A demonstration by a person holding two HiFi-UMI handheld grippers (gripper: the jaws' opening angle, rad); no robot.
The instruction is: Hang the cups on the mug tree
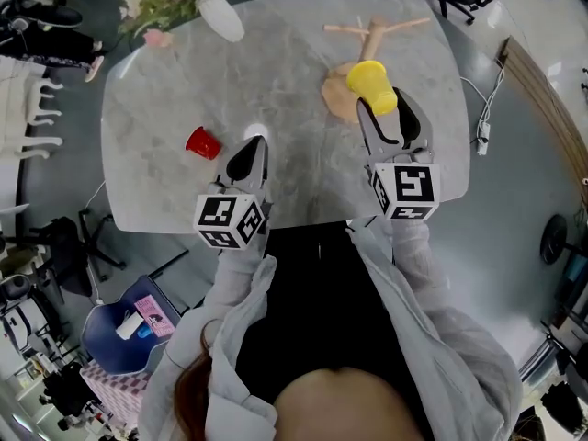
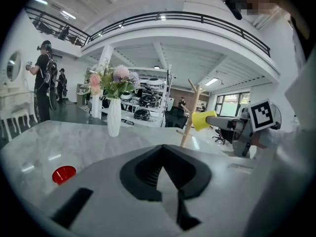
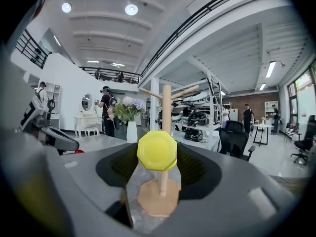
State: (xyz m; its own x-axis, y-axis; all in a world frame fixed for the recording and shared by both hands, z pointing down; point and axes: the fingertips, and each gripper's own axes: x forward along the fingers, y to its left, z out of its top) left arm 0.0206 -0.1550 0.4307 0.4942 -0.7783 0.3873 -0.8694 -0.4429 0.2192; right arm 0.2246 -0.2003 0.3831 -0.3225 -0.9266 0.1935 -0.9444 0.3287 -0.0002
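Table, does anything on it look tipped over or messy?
Nothing looks spilled or broken. The yellow cup lies sideways only because the right gripper holds it by the mug tree; the red cup sits apart.

I work at a marble desk (image 1: 276, 72) in a big open workshop hall. A mezzanine railing (image 2: 173, 18) runs overhead, with shelves (image 3: 197, 117) of helmets, office chairs (image 3: 233, 137) and people (image 2: 44, 78) standing about.
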